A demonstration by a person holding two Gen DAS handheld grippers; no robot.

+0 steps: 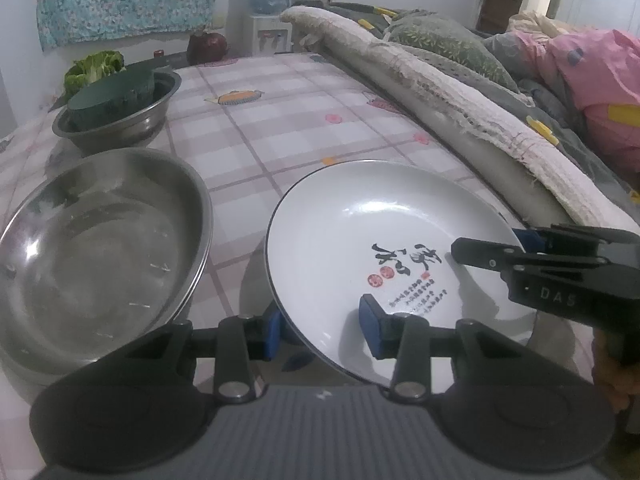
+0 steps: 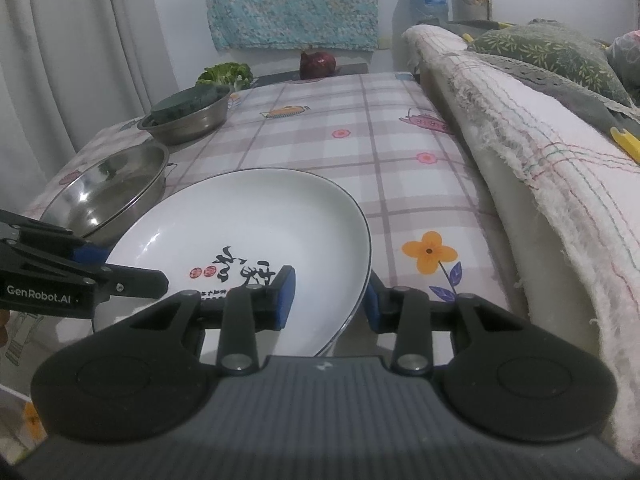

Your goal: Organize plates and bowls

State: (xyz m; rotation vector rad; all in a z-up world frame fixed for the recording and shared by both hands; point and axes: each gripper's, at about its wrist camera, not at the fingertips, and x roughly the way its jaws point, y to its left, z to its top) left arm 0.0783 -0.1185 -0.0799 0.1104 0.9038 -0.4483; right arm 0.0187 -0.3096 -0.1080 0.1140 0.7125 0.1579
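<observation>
A white plate (image 1: 384, 248) with black calligraphy is sitting tilted above the checked surface (image 1: 280, 120), its lettering end toward both claws. The left claw (image 1: 320, 330) is clamping its near-left rim, the right claw (image 2: 330, 298) its right rim. Beside it a wide steel basin (image 1: 100, 248) is lying empty; farther back a smaller steel bowl (image 1: 120, 120) is holding a dark green round block (image 1: 108, 98)

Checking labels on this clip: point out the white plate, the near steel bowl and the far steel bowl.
white plate (image 2: 256, 220): right wrist view, on its bare inner surface.
near steel bowl (image 1: 100, 248): left wrist view, on its inside bottom.
far steel bowl (image 1: 132, 126): left wrist view, on its outer wall.
</observation>
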